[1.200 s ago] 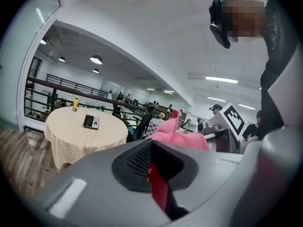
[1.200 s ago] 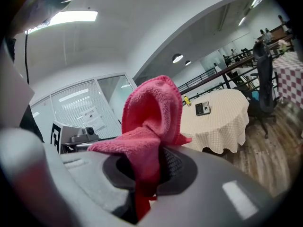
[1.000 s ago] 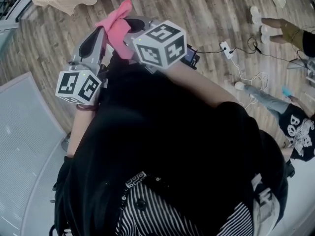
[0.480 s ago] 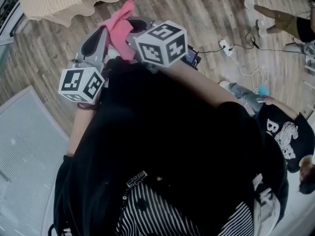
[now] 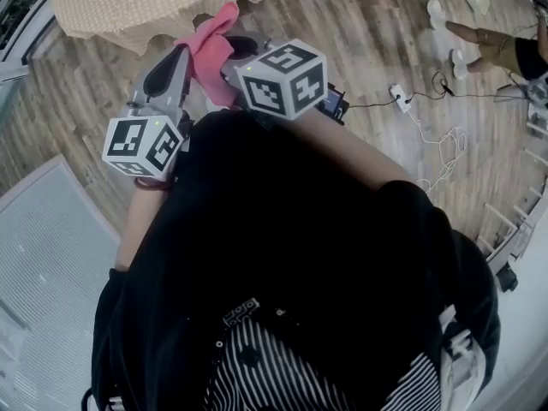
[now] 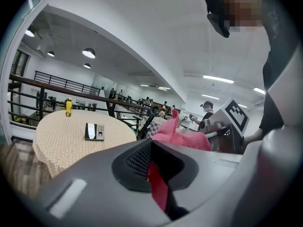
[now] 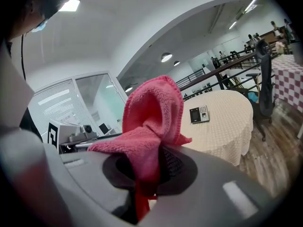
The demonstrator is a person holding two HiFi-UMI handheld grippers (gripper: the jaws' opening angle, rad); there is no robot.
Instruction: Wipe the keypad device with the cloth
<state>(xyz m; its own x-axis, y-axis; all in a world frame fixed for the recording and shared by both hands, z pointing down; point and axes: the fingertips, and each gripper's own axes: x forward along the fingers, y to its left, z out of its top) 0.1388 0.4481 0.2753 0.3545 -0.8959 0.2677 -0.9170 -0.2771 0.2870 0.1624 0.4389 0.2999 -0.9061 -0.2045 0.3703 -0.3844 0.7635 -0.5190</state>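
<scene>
Okay, right gripper [image 7: 142,174] fingers pinch the pink cloth [image 7: 152,119], with most of it bunched loose above them. Left gripper [image 6: 155,171] fingers are drawn together, empty as far as I can tell. Keypad device [image 7: 199,114] lies flat on the round bench [image 7: 227,126], right of centre in the right gripper view, well apart from both grippers. Risks: the pinch is thin, so the cloth likely slips out under wiping pressure. The device sits unheld on a tablecloth and probably slides or drags the fabric unless the left gripper steadies it.
</scene>
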